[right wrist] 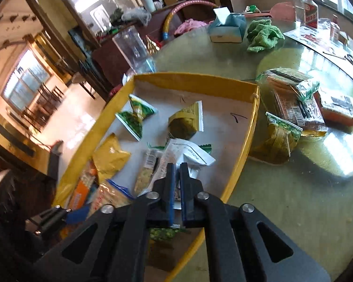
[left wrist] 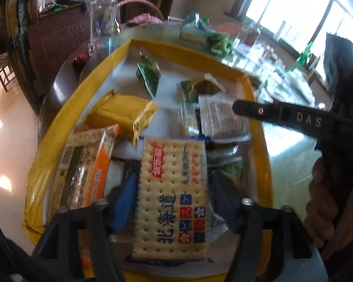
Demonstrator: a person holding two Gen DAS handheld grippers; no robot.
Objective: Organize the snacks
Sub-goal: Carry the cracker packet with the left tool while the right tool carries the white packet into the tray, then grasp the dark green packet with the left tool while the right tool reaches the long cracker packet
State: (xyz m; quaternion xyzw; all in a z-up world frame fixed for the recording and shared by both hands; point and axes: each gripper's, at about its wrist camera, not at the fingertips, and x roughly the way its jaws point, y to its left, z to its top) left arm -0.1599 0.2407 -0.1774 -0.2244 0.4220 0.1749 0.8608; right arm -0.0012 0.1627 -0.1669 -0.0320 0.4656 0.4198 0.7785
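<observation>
Yellow-walled and already half full, the tray is taking our snacks. We are holding the left gripper spread wide over its near end, jaws standing either side of a blue cracker pack that is lying flat between them, its long axis running straight ahead along the fingers; whether the pads are touching the wrapper we cannot tell. An orange cracker pack is lying just beside it on the left.

We are carrying the right gripper low over the same tray, its blue-padded jaws drawn nearly together. Something thin may be pinched there, but the pictures are not showing it clearly, so we cannot say.

Still waiting outside, on the glass table, are a green-and-yellow packet just beside the tray's right wall and a cluster of orange-wrapped packs behind it. These are lying ahead and to the right of the right gripper, clearly the nearer hand. The green-and-yellow packet's long axis is running roughly away from us, so, in our judgement, the coming reach is calling for a swing rightward over the wall and a grip across its narrow width.
</observation>
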